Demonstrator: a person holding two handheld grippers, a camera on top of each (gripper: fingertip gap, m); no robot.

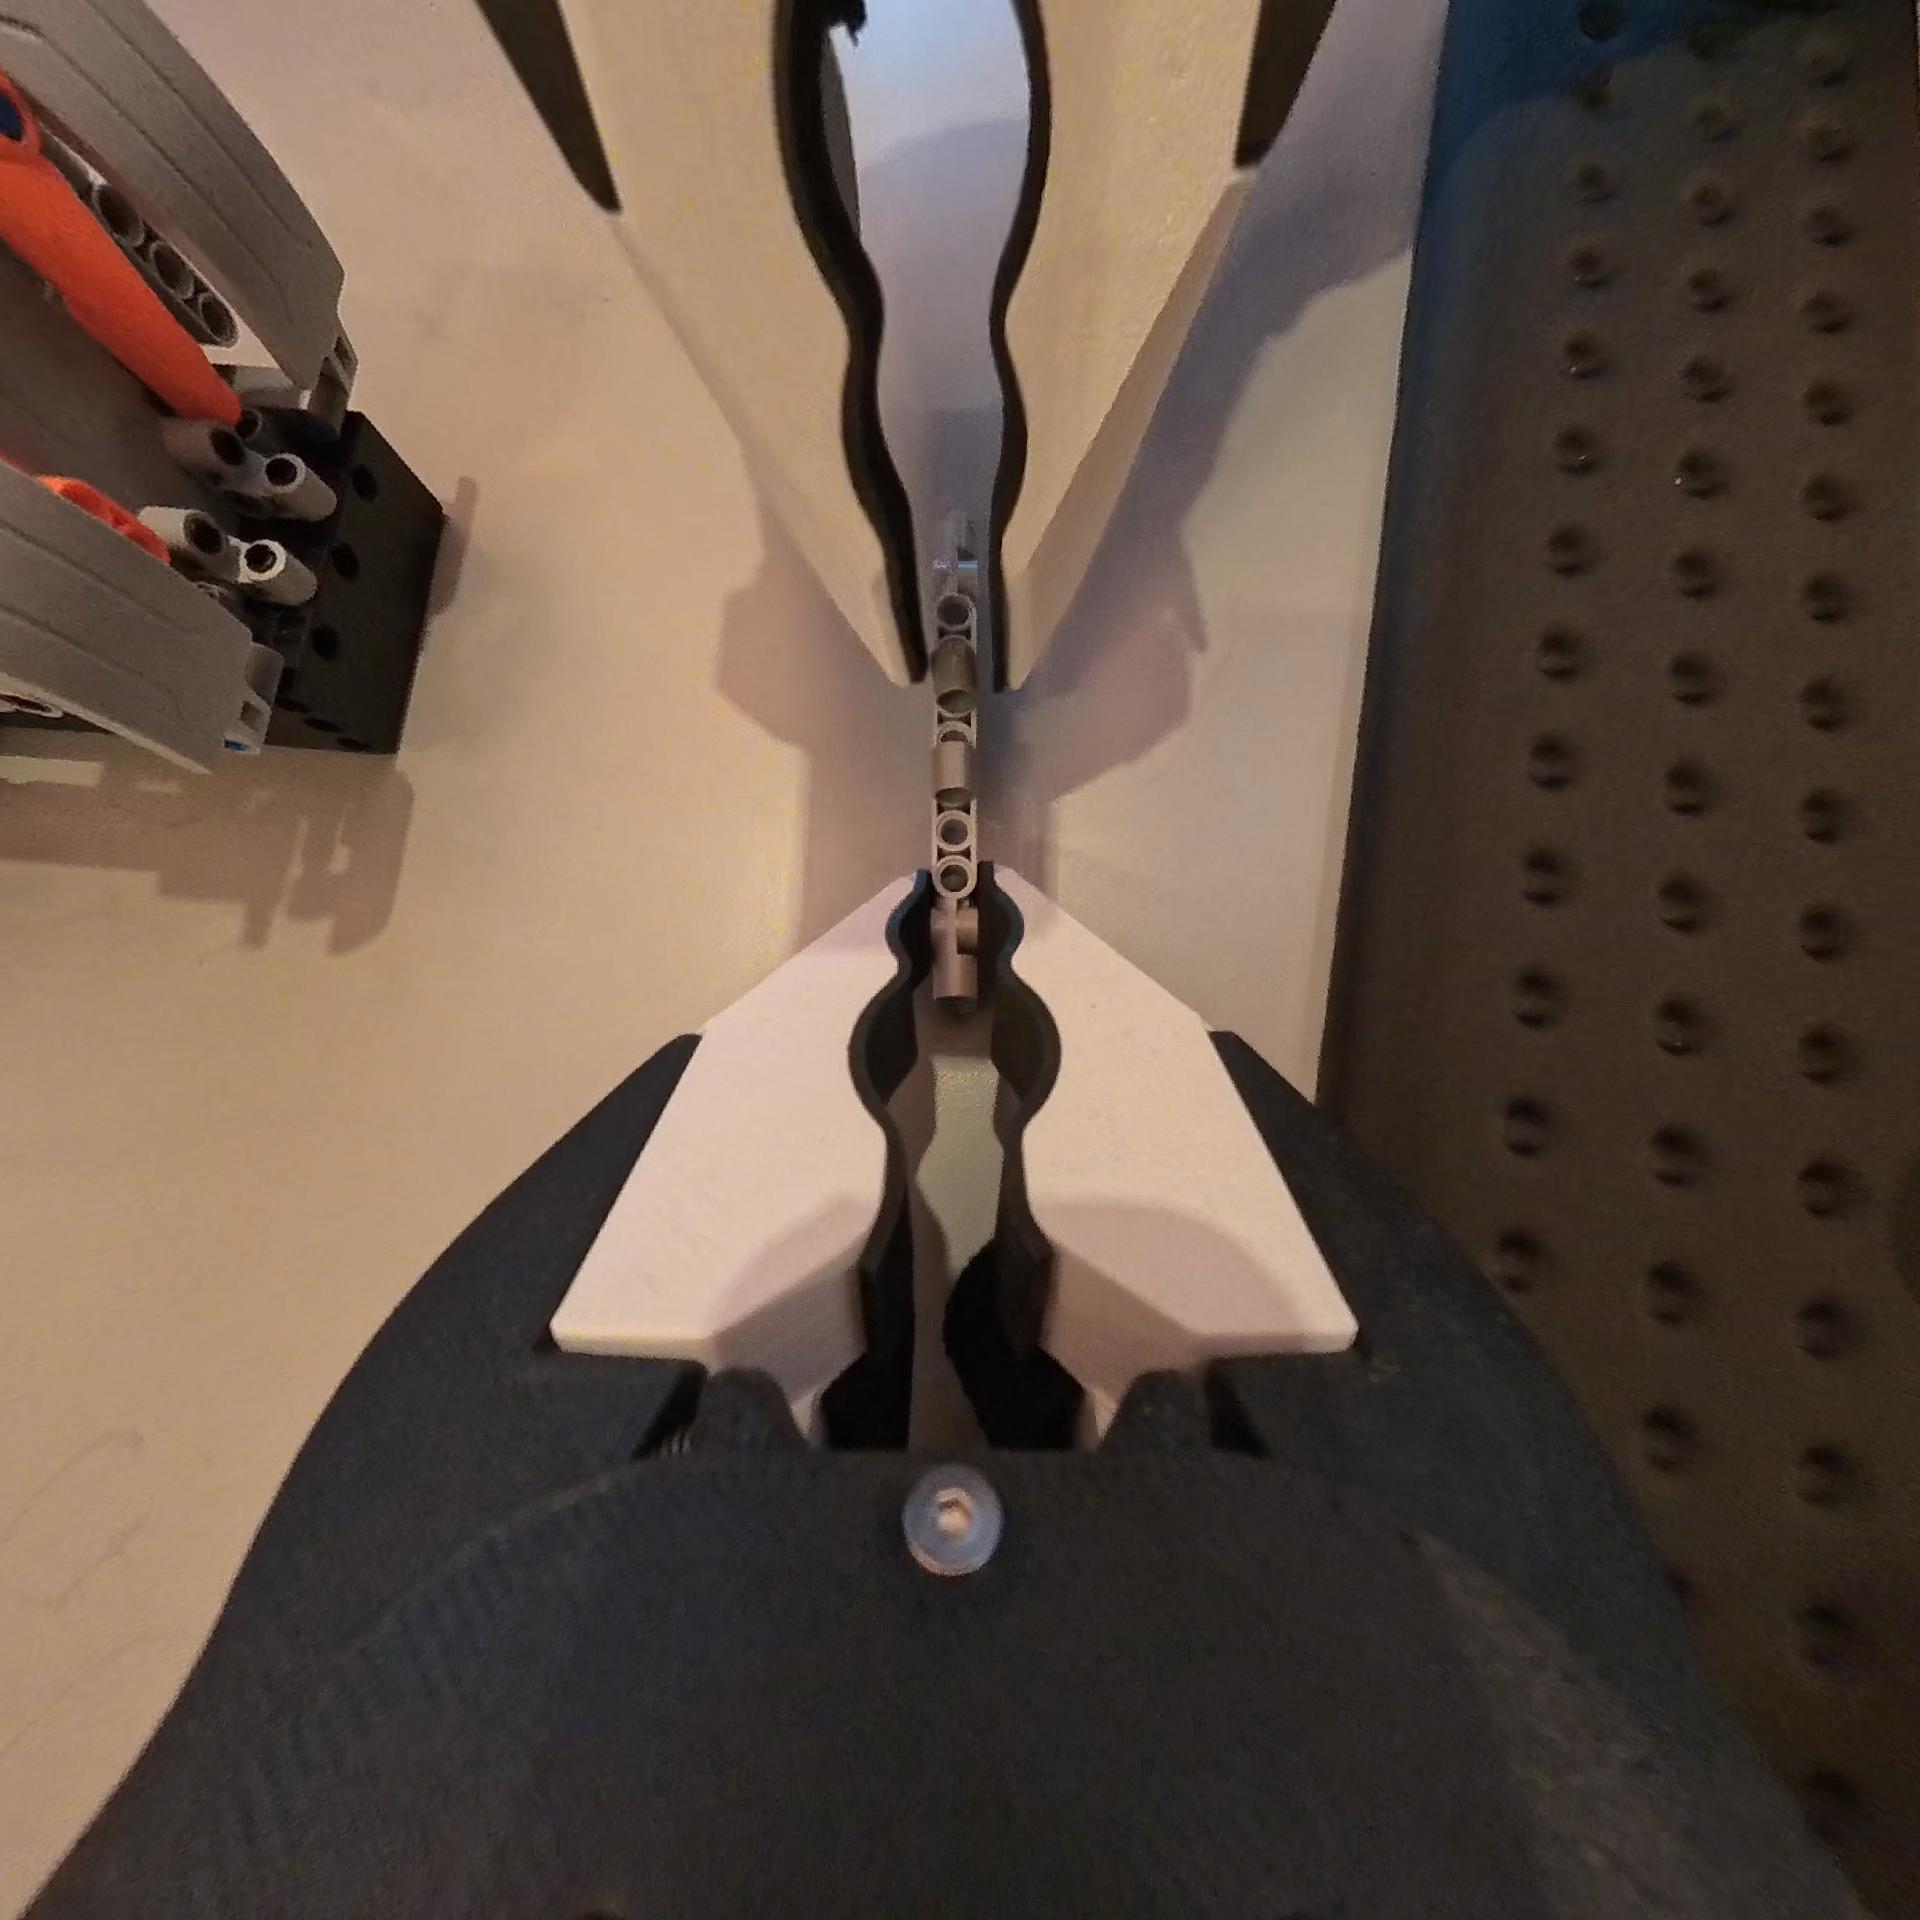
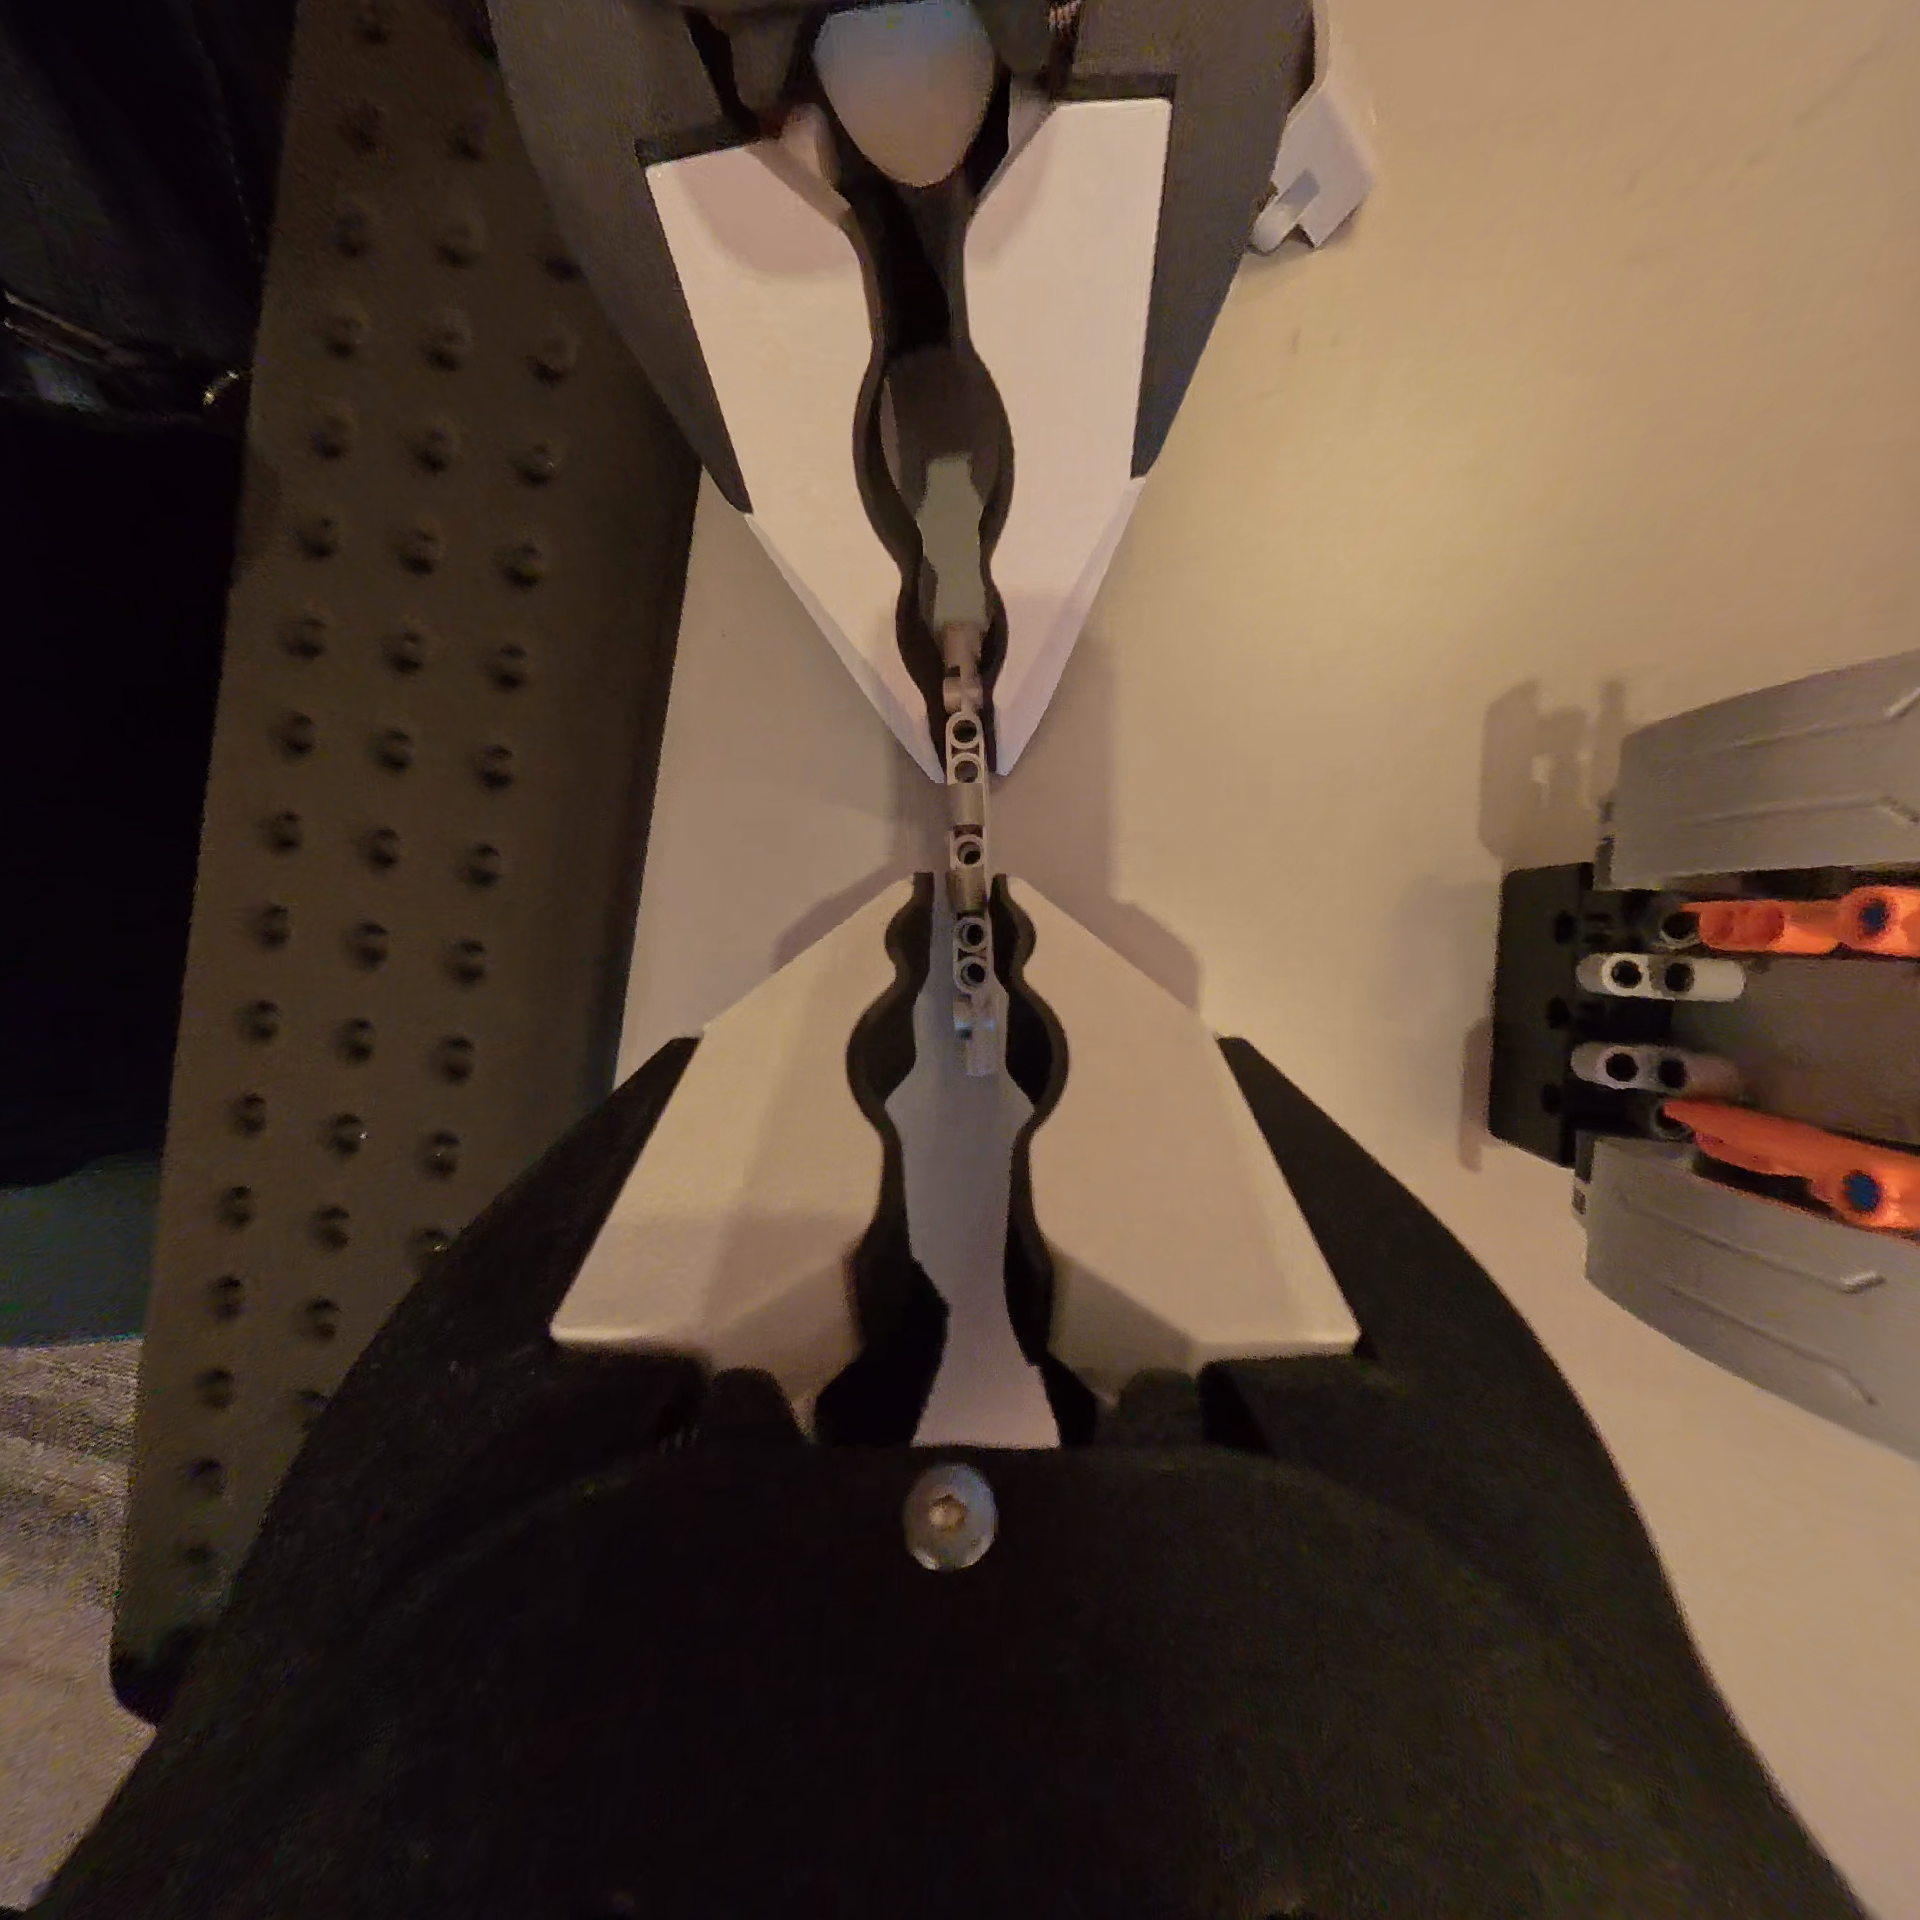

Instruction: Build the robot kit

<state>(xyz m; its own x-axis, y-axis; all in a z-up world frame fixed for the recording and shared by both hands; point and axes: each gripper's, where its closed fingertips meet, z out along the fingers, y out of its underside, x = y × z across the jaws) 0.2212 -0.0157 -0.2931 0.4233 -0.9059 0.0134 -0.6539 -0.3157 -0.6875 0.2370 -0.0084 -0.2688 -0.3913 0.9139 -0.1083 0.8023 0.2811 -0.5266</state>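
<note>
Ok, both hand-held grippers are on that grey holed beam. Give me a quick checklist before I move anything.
1. Left hand-held gripper shut on grey beam: ok.
2. Right hand-held gripper shut on the other end: ok.
3. Beam's middle bare between the tips: ok.
4. Beam lifted off the white table: cannot tell.
5. Grey and orange brick model apart from both: ok.
6. Dark studded board beside, untouched: ok.

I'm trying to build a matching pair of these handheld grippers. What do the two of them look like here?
Both look alike. The left gripper and right gripper each have a black, rough-textured body with one silver screw at its centre, and two white wedge-shaped fingers tapering to a point. Wavy black lining runs along the jaws' inner edges. No cables or sleeves show.
</note>
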